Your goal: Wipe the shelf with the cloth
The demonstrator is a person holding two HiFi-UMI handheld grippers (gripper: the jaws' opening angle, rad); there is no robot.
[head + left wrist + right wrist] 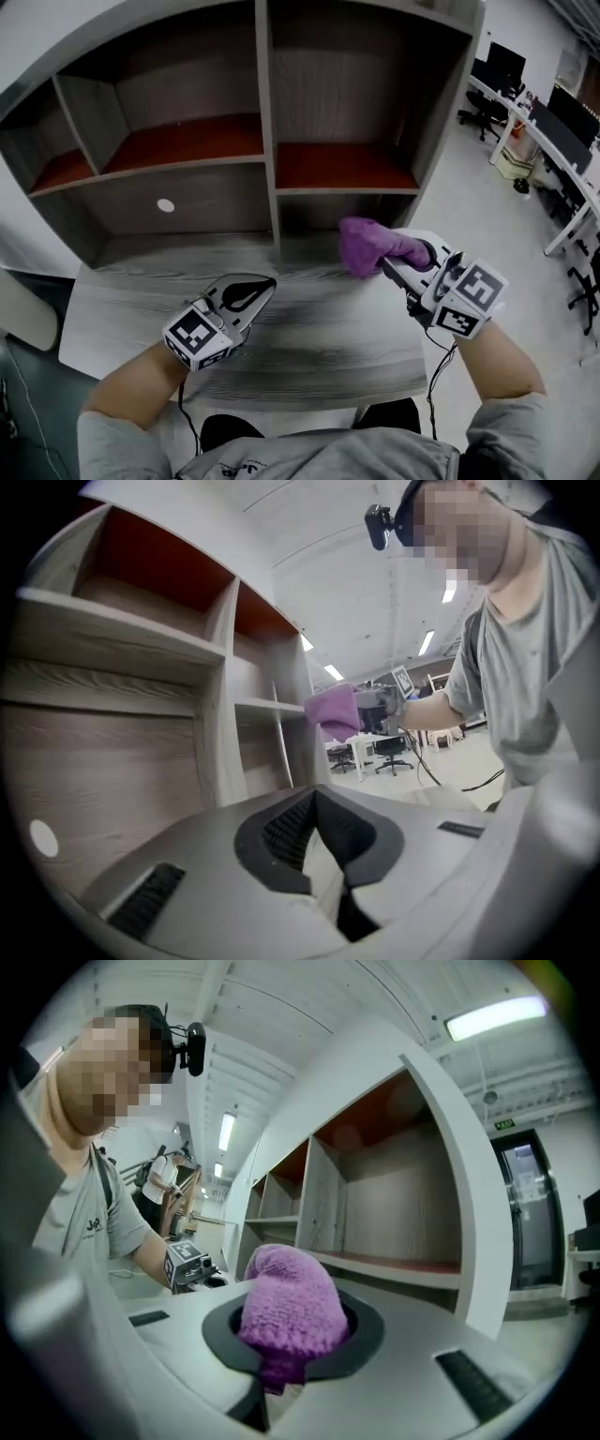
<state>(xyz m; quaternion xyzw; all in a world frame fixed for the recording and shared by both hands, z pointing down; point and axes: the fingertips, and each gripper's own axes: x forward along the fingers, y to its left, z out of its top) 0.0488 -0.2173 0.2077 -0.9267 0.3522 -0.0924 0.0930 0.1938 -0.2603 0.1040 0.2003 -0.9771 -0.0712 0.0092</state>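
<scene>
Left gripper [255, 291]: low over counter [319, 333], jaws closed together, nothing between them.

Right gripper [405, 260]: clamped on purple cloth [369, 245]. Cloth was bunched and bulged forward past jaw tips, ahead of gripper toward shelf [345, 166]. Contact with shelf unclear.

Cloth looked knitted, soft, light, floppy. Likely to fold and drag under pressure; little risk of slipping or damage.

Judged best hold: pinch at bunched middle, as gripped, leaving padded wad ahead of jaws for wiping.
</scene>
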